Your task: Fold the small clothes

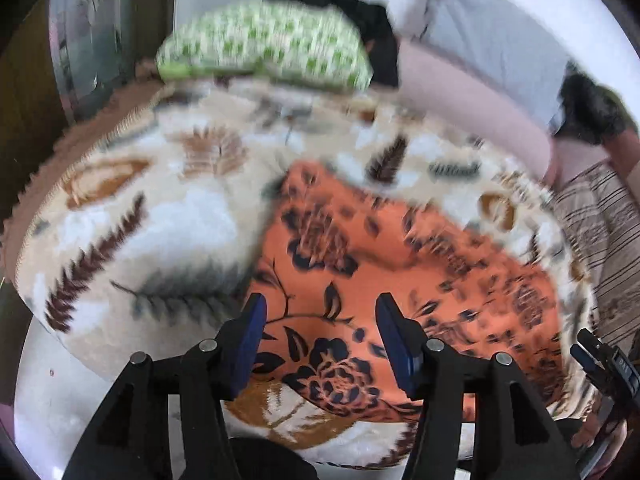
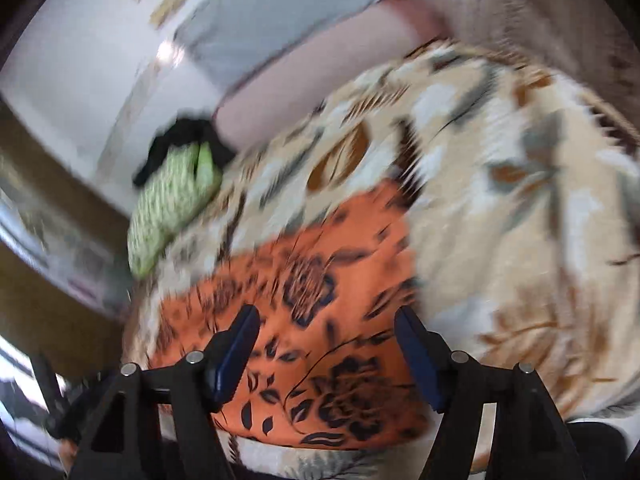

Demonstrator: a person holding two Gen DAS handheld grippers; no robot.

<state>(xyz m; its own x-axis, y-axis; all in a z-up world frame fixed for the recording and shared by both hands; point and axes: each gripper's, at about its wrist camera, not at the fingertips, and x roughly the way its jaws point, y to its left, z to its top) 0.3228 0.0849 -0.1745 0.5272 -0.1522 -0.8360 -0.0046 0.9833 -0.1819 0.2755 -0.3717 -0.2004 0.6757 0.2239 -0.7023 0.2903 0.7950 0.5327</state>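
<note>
An orange garment with a dark floral print point(image 1: 360, 264) lies flat on a cream leaf-patterned blanket point(image 1: 152, 208); it also shows in the right wrist view point(image 2: 320, 312). My left gripper point(image 1: 322, 320) is open and empty, hovering over the garment's near edge. My right gripper point(image 2: 326, 336) is open and empty, also over the garment's near part. Part of the right gripper point(image 1: 600, 360) shows at the left wrist view's right edge. Both views are motion-blurred.
A green-and-white patterned folded cloth point(image 1: 264, 44) lies at the blanket's far side with a black garment point(image 1: 360, 12) behind it. A pink bolster point(image 1: 472, 100) and grey pillow point(image 1: 492, 32) lie along the wall. Striped fabric point(image 1: 600, 232) lies at the right.
</note>
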